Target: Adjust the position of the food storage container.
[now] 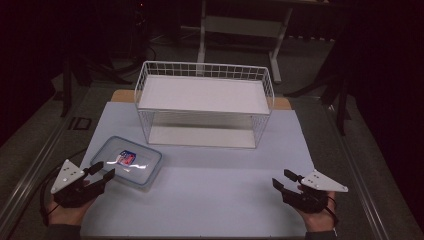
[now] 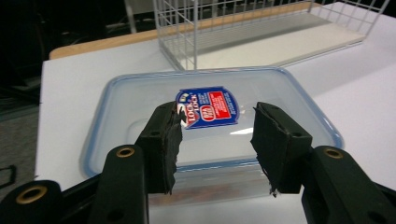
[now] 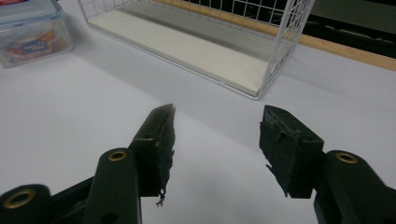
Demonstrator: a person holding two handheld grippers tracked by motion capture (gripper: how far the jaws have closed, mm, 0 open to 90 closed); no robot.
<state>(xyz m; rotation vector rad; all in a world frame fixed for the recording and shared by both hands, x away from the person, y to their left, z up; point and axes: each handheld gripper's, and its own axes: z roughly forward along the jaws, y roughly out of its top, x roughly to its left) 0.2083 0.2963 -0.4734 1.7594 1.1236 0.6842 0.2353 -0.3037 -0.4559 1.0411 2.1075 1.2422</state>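
Note:
A clear plastic food container (image 1: pixel 128 161) with a blue-rimmed lid and a red and blue label lies on the white table top at the left. My left gripper (image 1: pixel 102 170) is open, its jaws just above the container's near left edge. In the left gripper view the container (image 2: pixel 210 112) lies right beyond the open jaws, with the gripper (image 2: pixel 215 140) over its near rim. My right gripper (image 1: pixel 282 181) rests open near the table's front right, nothing between its jaws. In the right gripper view the gripper (image 3: pixel 217 140) points over bare table, and the container (image 3: pixel 29 29) sits far off at upper left.
A white wire shelf rack (image 1: pixel 205 102) with two white boards stands at the back middle of the table; it also appears as the rack (image 2: pixel 261 32) and the rack (image 3: pixel 196 42) in the gripper views. A desk frame (image 1: pixel 240 30) stands on the floor behind.

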